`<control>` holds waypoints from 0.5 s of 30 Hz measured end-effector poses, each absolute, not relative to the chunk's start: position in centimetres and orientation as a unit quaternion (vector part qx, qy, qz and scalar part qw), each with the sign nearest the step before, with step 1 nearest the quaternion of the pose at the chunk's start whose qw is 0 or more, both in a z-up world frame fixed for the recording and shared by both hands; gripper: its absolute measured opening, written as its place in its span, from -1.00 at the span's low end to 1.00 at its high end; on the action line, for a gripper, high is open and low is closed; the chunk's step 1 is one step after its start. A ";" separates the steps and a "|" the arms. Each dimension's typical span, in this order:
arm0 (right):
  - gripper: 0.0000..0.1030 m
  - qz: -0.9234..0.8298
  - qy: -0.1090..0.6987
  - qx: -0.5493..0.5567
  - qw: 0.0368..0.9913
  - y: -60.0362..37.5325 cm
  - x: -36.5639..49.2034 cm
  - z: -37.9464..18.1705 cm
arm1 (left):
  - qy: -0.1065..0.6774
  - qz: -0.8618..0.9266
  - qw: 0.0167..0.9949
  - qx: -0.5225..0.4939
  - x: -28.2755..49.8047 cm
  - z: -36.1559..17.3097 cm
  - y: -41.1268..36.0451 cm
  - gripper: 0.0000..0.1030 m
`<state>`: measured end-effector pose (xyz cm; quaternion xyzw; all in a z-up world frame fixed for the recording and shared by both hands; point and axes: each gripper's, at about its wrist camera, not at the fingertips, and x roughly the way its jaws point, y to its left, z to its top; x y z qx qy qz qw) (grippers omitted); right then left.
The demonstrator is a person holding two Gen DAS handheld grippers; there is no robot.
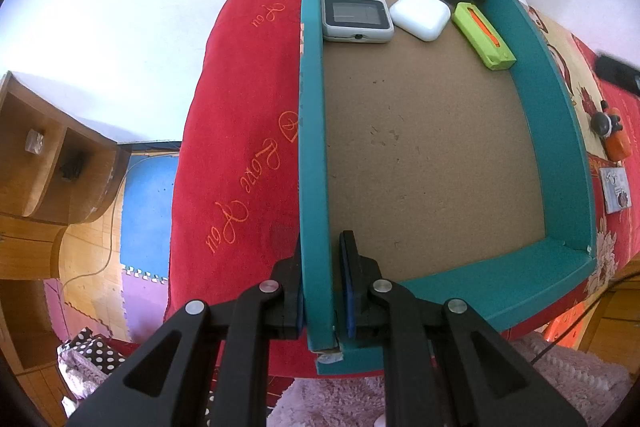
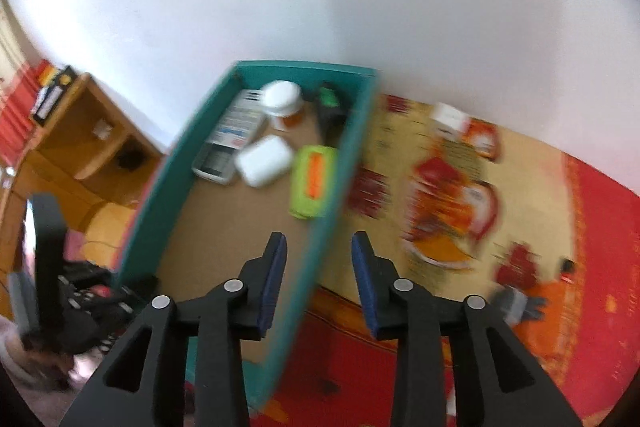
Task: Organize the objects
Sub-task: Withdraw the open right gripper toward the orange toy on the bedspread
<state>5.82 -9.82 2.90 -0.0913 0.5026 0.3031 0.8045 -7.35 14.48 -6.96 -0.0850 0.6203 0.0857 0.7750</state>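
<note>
Teal box (image 1: pixel 556 155): left gripper (image 1: pixel 322 283) clamps its left wall. Right gripper (image 2: pixel 318 267) gapes empty astride right wall; close squarely before you lift, keep level.

The left gripper (image 1: pixel 324 287) is matte black plastic: two angular linkage arms with triangular cut-outs, each carrying round silver rivets, and slim fingers faced with blue pads (image 1: pixel 347 291). The right gripper (image 2: pixel 320 287) is built the same, with black arms, four silver rivets and dark blue pads (image 2: pixel 274 287), blurred toward 3 o'clock.
</note>
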 end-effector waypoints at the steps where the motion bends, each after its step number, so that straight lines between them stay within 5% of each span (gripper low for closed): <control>1: -0.26 0.293 0.503 -0.099 0.807 -10.7 5.8 2.8 | 0.620 0.086 0.775 -0.085 -7.4 -7.0 14.5 -0.78; 15: 0.02 0.227 0.502 -0.309 0.775 -17.4 6.6 -0.4 | 0.619 0.085 0.776 -0.088 -7.5 -7.0 14.6 -0.78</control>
